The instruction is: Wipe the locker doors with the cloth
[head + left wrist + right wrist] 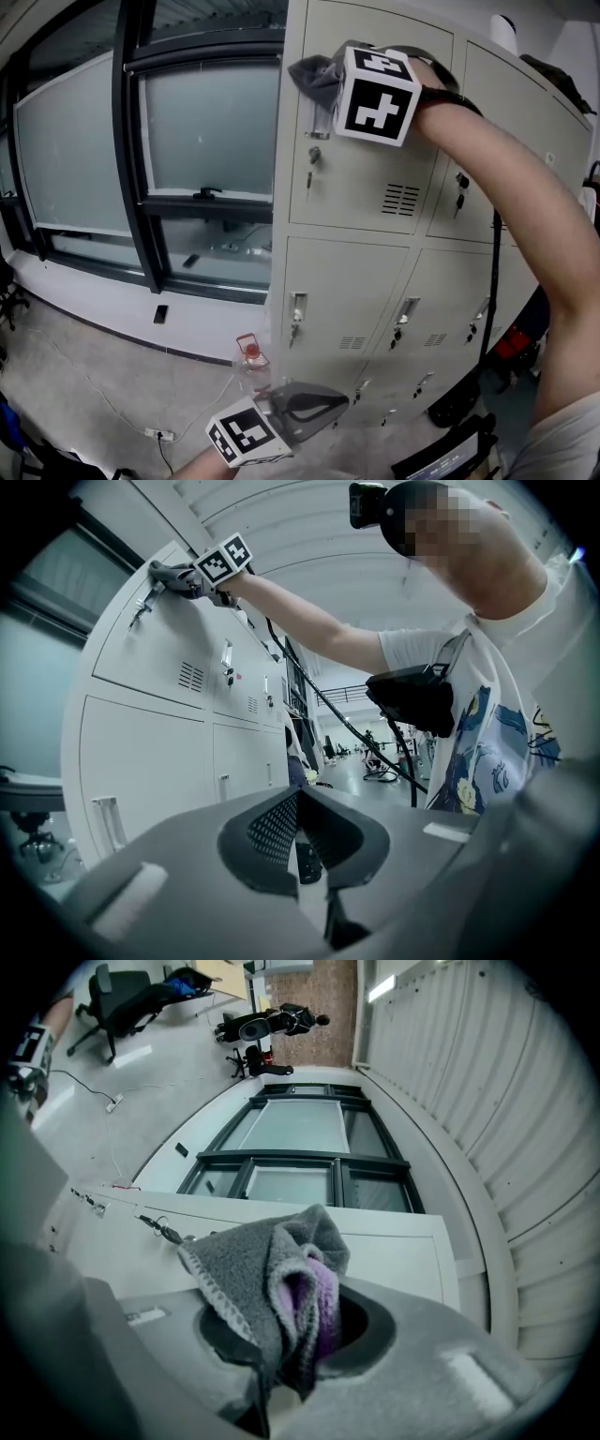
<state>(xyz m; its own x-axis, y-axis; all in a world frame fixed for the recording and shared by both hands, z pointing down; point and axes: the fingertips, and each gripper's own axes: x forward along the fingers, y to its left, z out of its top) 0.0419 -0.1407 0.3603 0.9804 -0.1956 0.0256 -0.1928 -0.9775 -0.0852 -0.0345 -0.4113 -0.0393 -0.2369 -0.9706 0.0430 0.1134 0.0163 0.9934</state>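
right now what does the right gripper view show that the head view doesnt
Only the right gripper view: the purple inner side of the cloth pinched in the right gripper, and an office chair on the floor.
Only the head view: the left gripper held low, a bottle on the floor, and the lower locker doors.
Both: the cloth, the upper locker door, its keys and the window.

Bunched grey-and-purple cloth [281, 1283], against upper left corner of a shut, pale locker door [370, 159]
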